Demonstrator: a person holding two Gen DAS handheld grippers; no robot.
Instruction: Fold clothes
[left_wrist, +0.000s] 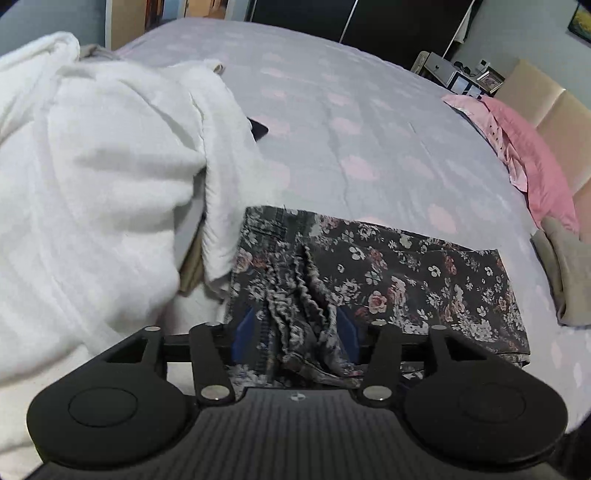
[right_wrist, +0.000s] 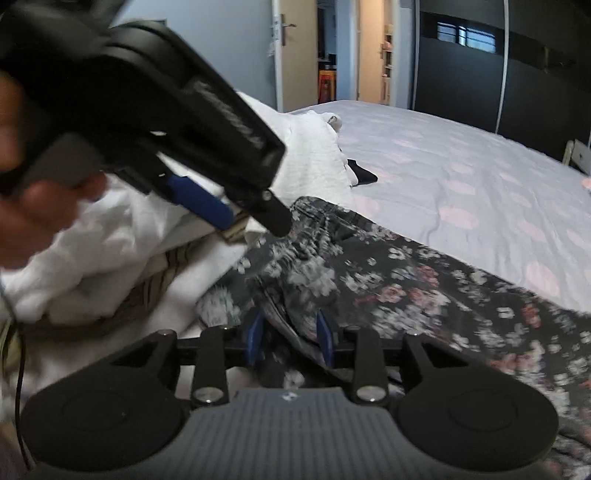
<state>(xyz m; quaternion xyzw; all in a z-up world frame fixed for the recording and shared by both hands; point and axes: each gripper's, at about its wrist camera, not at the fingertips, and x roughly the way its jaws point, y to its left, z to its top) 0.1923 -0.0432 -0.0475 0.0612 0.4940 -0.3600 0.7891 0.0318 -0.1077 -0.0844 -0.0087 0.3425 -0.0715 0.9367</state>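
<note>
Left wrist view: white blanket (left_wrist: 92, 166) heaped at 9 o'clock; floral garment (left_wrist: 388, 273) spread from centre toward 3 o'clock on the bed (left_wrist: 351, 110); pink cloth (left_wrist: 532, 166) at 2 o'clock.
Left gripper (left_wrist: 299, 332): blue pads part-way closed with a ruffled bunch of the floral garment between them — gripped, by the look of it.
Right wrist view: left gripper body crosses from 10 o'clock toward centre, a hand (right_wrist: 33, 199) on its handle; garment runs centre to 4 o'clock, blurred.
Right gripper (right_wrist: 290, 332): jaws narrow, dark floral fabric between the blue fingers (right_wrist: 325, 332); seems pinched.
Garment position: near edge of bed, one end bunched at both grippers, the rest flat.
Stage: cannot settle whether a fold is being opened or finished.
Handling note: keep both pinches level and the edge taut — thin fabric, likely to sag or slip.
</note>
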